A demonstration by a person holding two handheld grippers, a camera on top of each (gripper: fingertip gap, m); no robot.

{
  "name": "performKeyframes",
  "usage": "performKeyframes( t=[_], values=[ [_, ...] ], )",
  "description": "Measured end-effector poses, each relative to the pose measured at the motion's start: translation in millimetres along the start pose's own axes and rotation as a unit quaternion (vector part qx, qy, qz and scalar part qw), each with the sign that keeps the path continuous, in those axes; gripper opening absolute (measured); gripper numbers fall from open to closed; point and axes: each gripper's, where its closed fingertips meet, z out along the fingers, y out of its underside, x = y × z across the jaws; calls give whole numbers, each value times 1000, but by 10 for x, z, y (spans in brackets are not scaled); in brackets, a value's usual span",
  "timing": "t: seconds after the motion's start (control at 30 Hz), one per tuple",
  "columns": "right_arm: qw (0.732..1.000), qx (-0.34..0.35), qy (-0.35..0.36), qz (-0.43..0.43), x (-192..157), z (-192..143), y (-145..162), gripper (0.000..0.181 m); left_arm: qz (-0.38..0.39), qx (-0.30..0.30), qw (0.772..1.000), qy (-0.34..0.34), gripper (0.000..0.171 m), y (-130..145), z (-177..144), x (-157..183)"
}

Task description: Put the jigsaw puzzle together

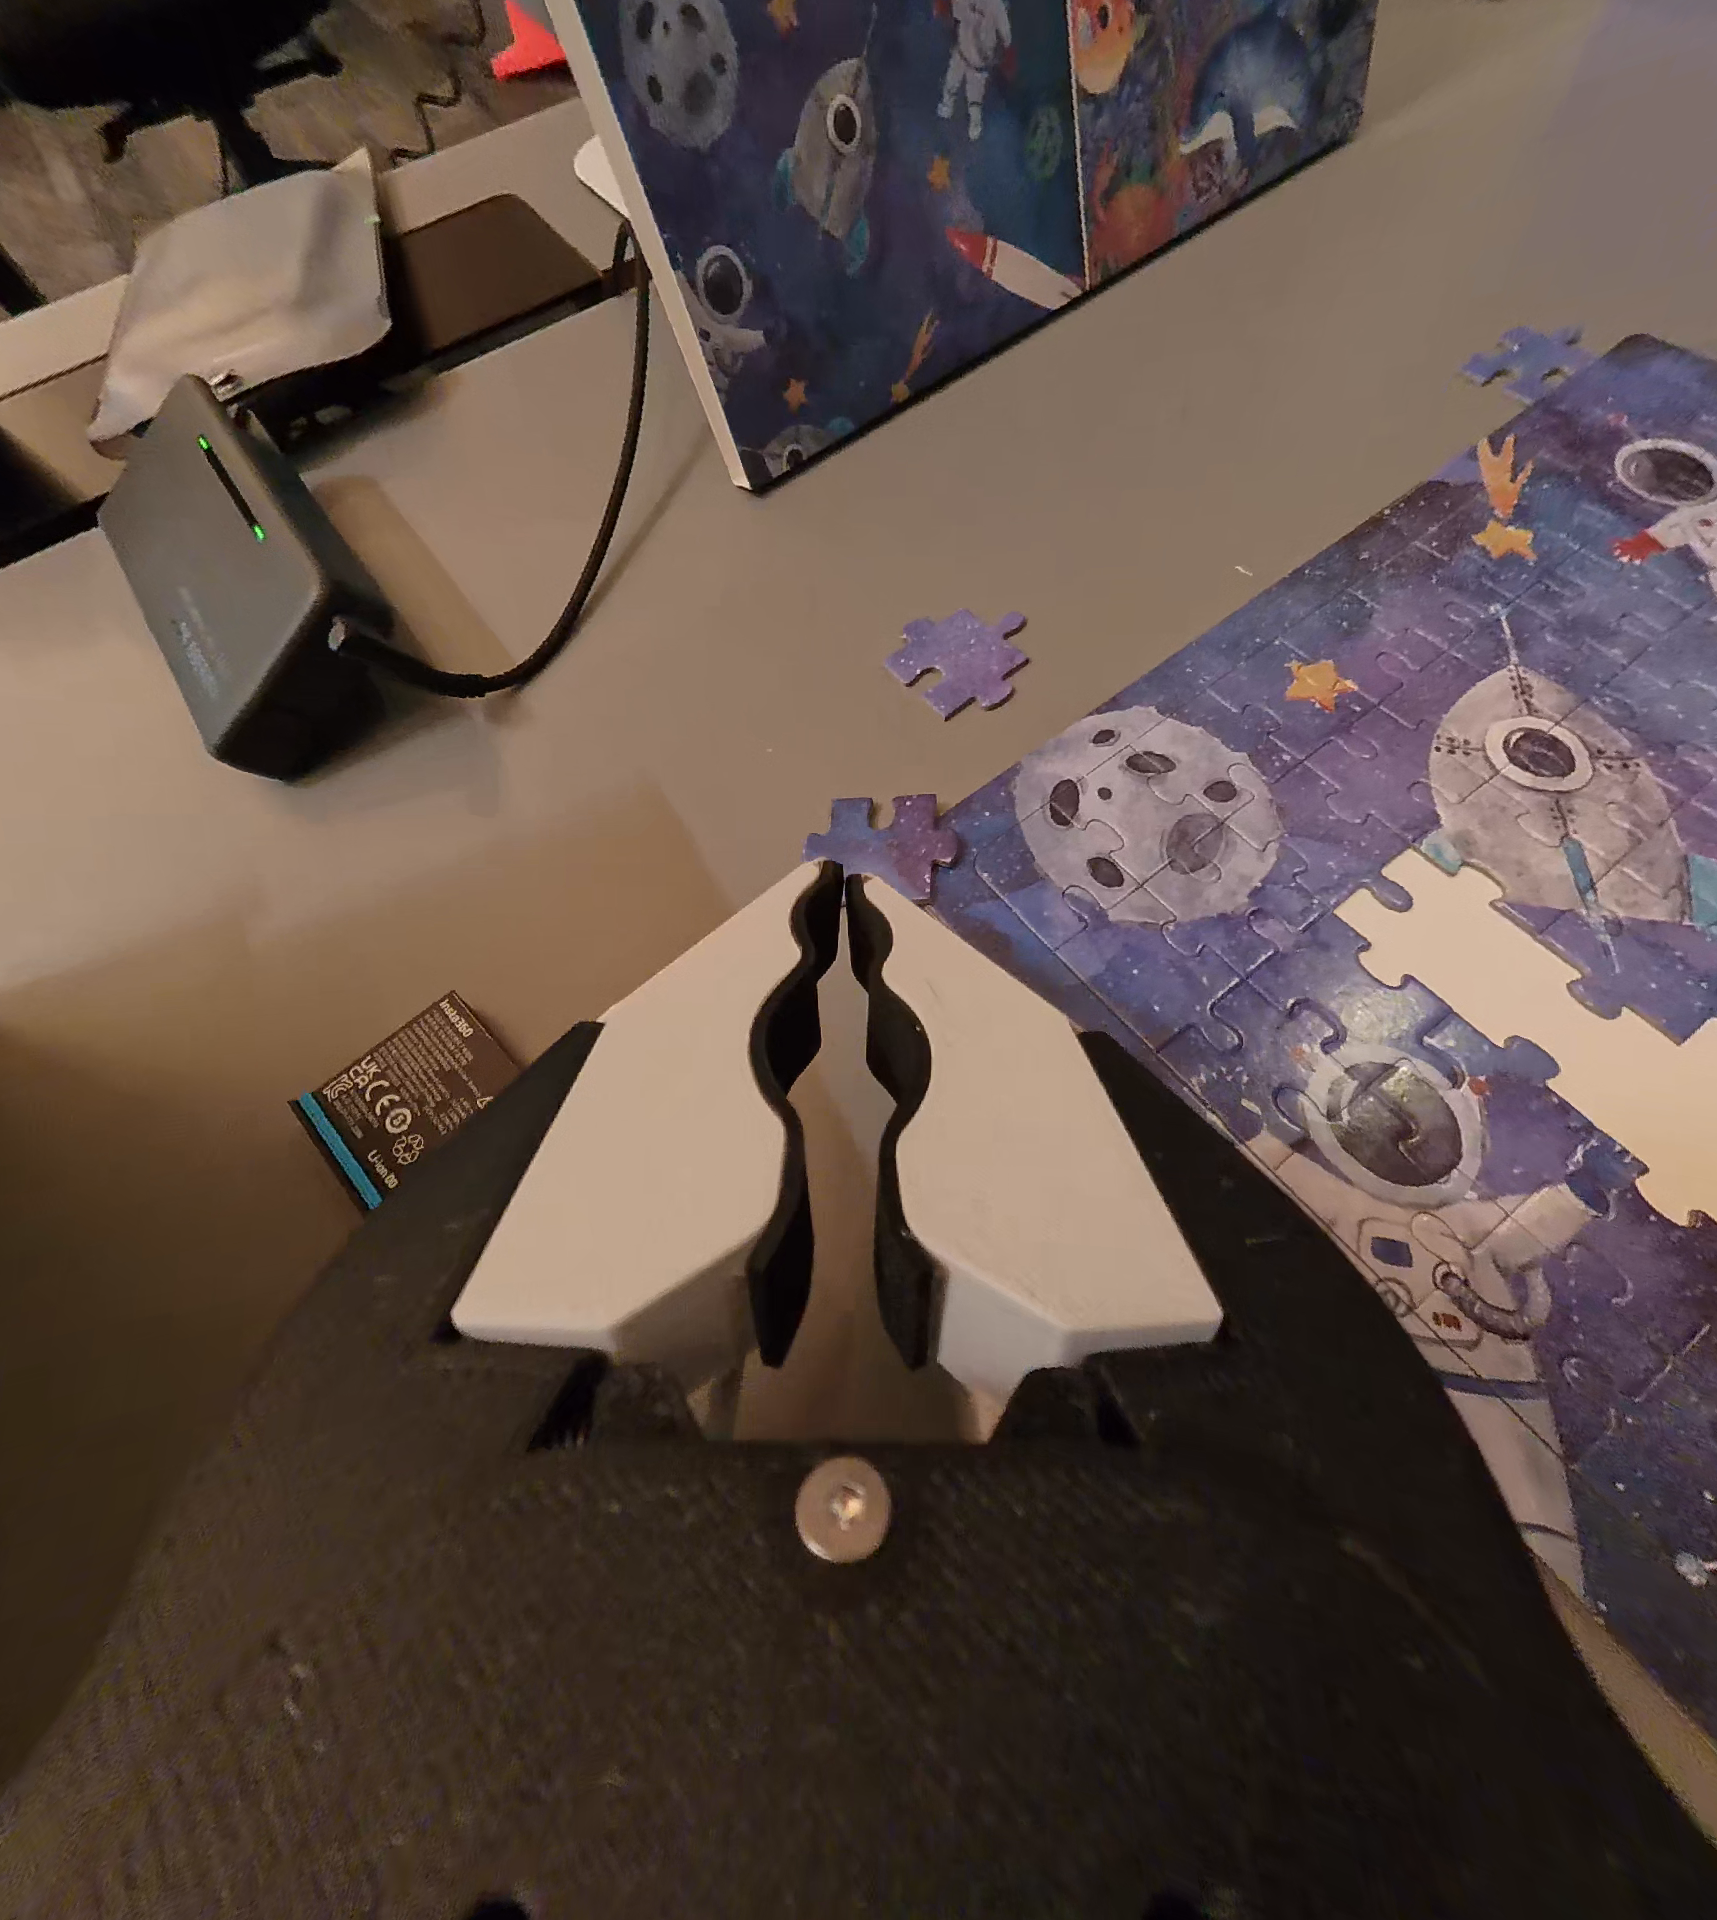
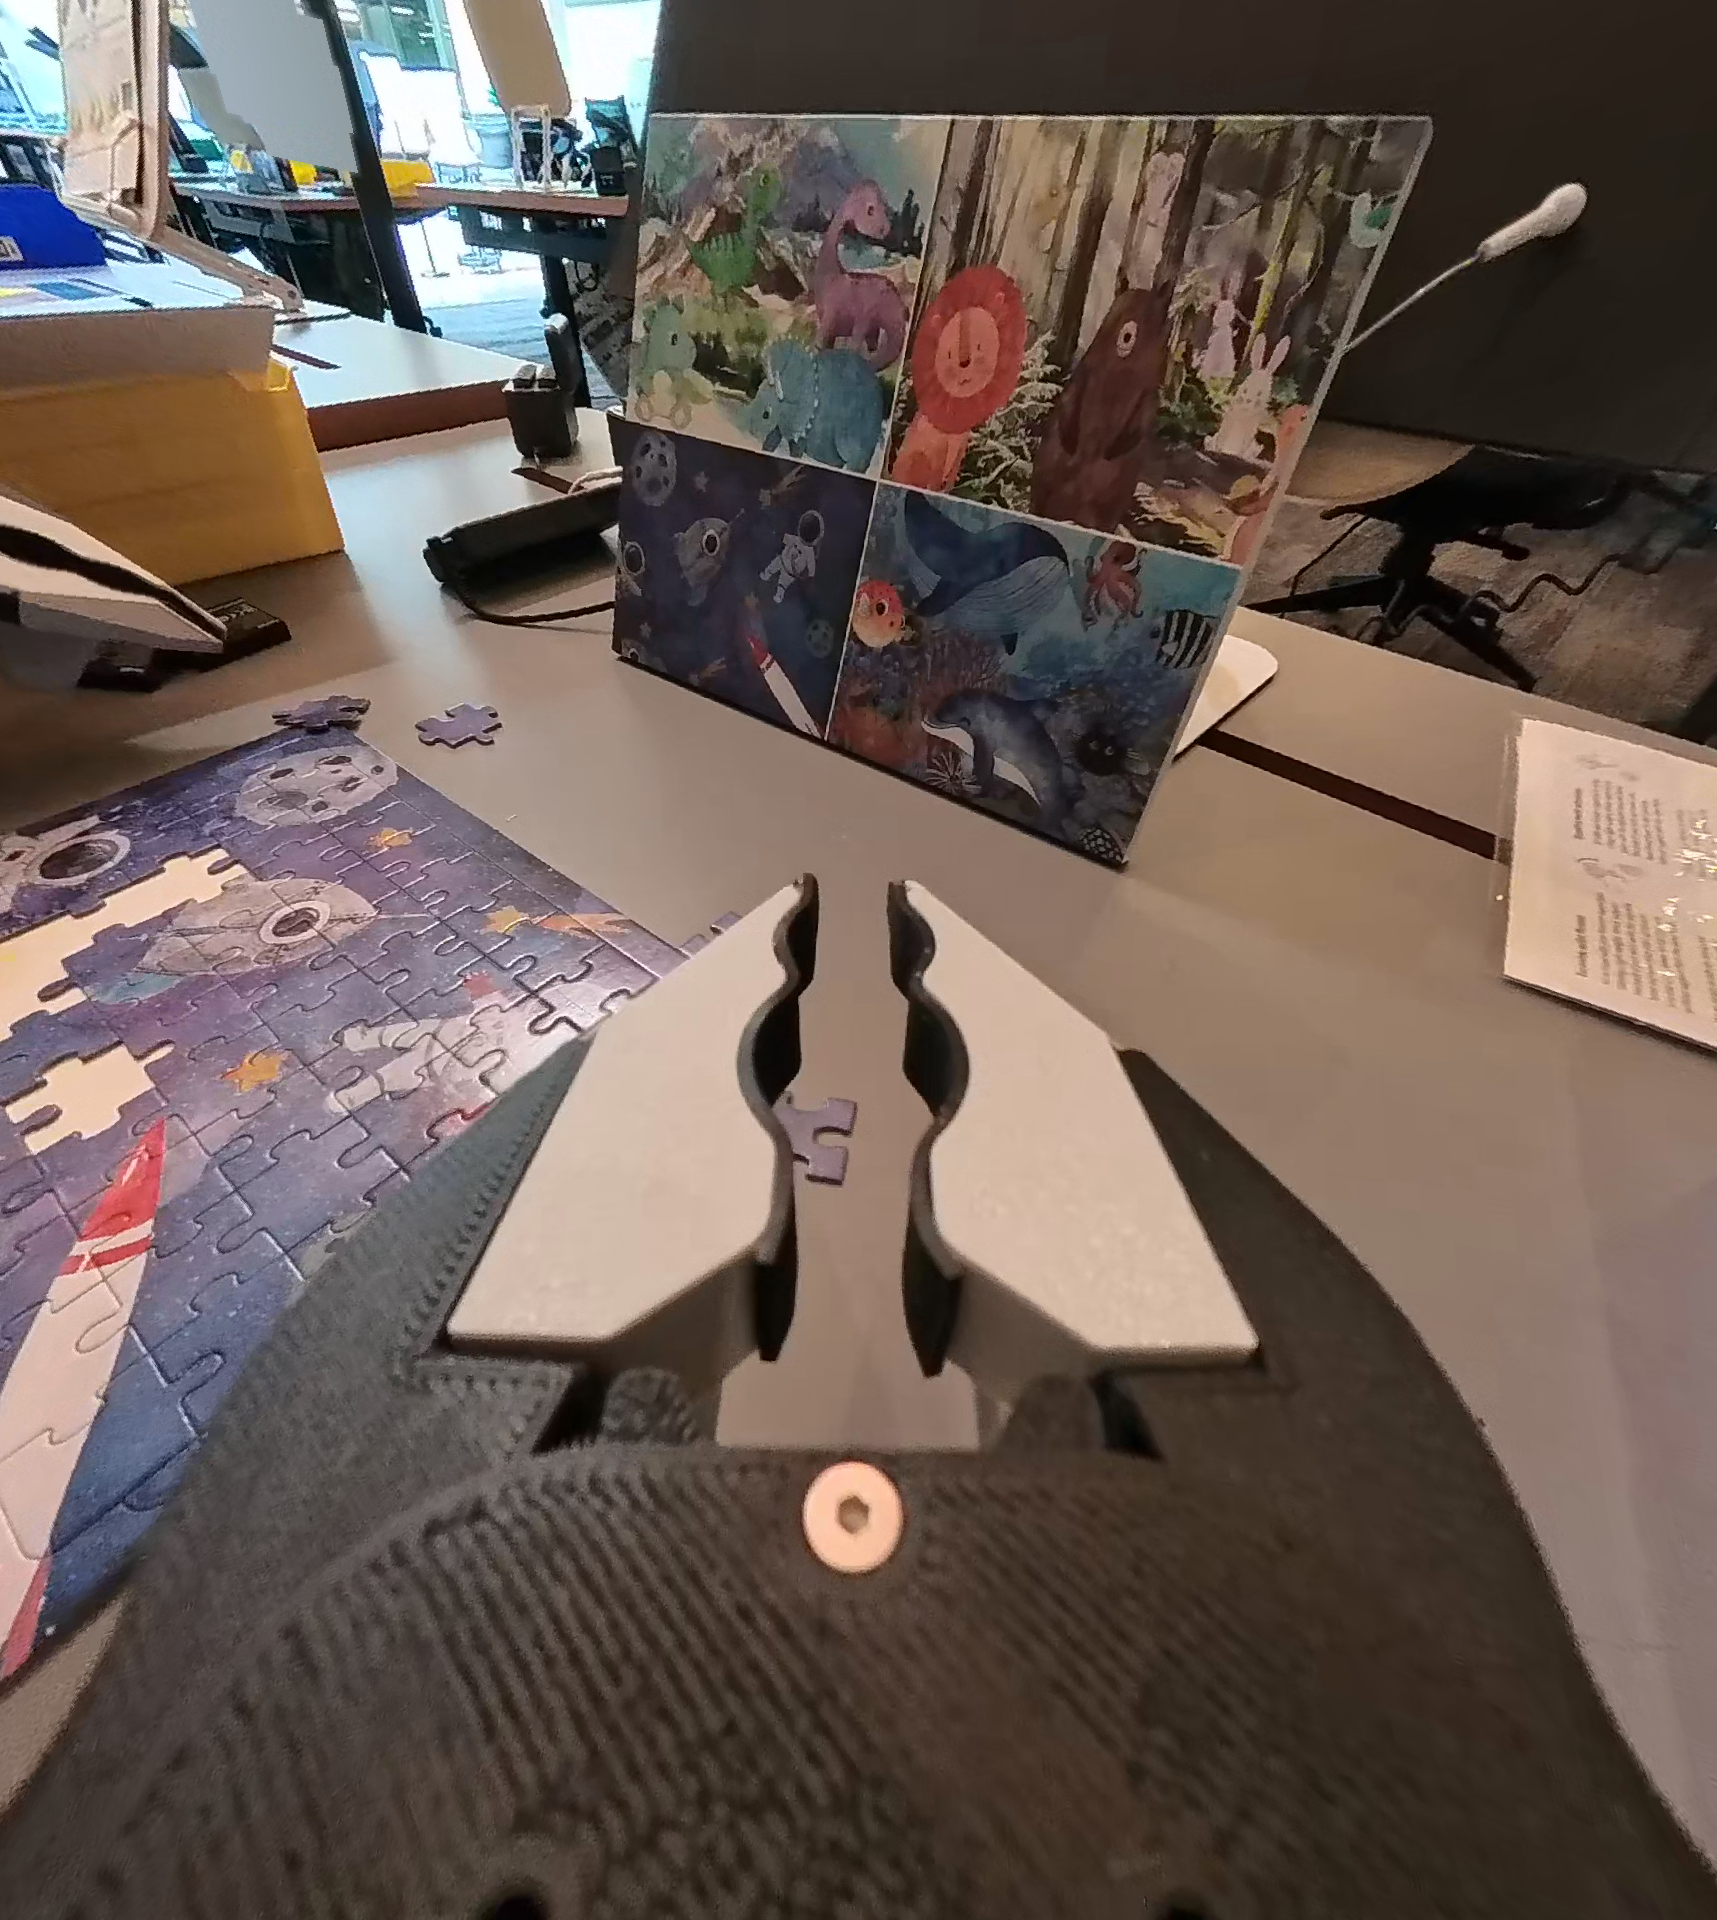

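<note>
Left gripper (image 1: 838,883): we see its fingers pinching a purple puzzle piece (image 1: 885,840) at the jigsaw puzzle (image 1: 1456,935) corner.
Right gripper (image 2: 849,899): we see fingers spread, holding nothing, above the worktop (image 2: 1301,1143).

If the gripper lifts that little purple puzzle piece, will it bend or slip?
The puzzle piece looks thin, flat and probably light, so it should lift easily. Pinched only at one edge by the left gripper, it may twist or slip. It looks fairly stiff.

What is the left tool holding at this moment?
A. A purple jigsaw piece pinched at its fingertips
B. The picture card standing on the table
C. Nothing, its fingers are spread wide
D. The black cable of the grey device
A: the left tool is shut on a purple jigsaw piece at the corner of the assembled space puzzle.
</note>
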Motion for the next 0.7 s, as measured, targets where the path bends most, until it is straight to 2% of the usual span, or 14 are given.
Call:
performKeyframes(
  t=[0.13,0.2,0.27,0.33,0.4,0.5,0.6,0.7],
  values=[
    [1000,2,-6,-3,-23,0,-13,13,1,-1,1000,3,0,7,3,11],
    [999,14,-37,-13,-143,-16,-59,16,-2,-1,1000,6,0,6,5,14],
    [994,32,-98,-26,-452,-56,-103,30,-2,-1,1000,2,0,8,5,-7],
    [980,22,-195,-19,-1034,-172,-73,44,-3,-1,1000,-1,0,14,3,-32],
    [958,-36,-284,-16,-1682,-374,120,51,-9,1,1000,1,0,22,-3,-38],
    [935,-123,-329,-53,-2372,-669,476,50,-13,6,1000,10,0,-1,-9,-4],
    [923,-178,-328,-90,-2749,-802,788,50,-6,9,1000,19,0,-26,-1,66],
    [914,-236,-303,-129,-2857,-805,1122,58,6,11,1000,9,0,-46,-12,74]
  ],
)
